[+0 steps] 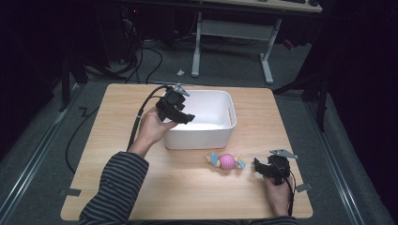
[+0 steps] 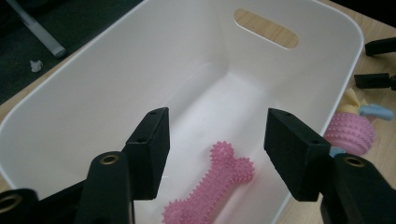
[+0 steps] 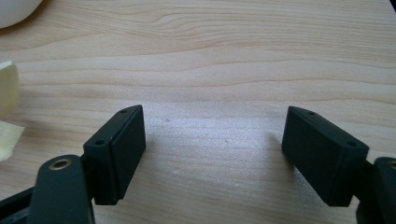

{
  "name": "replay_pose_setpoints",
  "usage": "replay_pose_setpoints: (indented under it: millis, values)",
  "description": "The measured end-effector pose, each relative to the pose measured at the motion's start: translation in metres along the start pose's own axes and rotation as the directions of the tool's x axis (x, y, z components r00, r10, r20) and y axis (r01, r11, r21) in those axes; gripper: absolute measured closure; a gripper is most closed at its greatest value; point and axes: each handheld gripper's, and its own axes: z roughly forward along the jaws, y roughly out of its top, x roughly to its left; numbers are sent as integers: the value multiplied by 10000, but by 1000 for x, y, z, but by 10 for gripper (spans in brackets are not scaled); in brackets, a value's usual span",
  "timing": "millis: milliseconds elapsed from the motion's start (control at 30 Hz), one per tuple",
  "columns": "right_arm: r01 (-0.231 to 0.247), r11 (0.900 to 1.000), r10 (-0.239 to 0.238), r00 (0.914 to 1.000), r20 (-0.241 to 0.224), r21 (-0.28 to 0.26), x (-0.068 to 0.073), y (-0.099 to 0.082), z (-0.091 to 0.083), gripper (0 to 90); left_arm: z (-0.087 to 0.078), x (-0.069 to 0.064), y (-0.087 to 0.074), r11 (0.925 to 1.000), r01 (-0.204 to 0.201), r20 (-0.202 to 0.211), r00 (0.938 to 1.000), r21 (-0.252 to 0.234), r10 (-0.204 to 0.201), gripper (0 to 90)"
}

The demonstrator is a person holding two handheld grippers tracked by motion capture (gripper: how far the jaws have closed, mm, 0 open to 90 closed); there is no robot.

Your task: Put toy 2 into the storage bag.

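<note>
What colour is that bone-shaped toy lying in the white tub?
Pink, with little nubs all over. The bone toy shows best in the left gripper view.

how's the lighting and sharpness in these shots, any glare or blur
High view: the table is evenly lit and the room around it falls to near black; the spiky ball toy looks soft. Left gripper view: the white bin is bright but not blown out, the pink bone toy fairly sharp, the near jaws slightly soft. Right gripper view: wood grain crisp, soft shadows beside the jaws.

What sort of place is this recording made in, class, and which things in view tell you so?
Probably a lab or workshop room: a light wooden table on grey carpet, a white-legged desk behind it, and black cables trailing over the floor.
</note>
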Motion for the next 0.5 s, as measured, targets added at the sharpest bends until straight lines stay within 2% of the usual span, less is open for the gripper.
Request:
replay_pose_setpoints:
  millis: [333, 500]
  values:
    - [8, 10000, -8, 10000, -9, -3, 0, 0, 0, 218, -28, 7, -18, 9979, 292, -285, 9991, -578, -309, 380]
    - [2, 10000, -2, 10000, -7, 0, 0, 0, 0, 218, -40, 8, -24, 9958, 299, -501, 9982, -861, -343, 379]
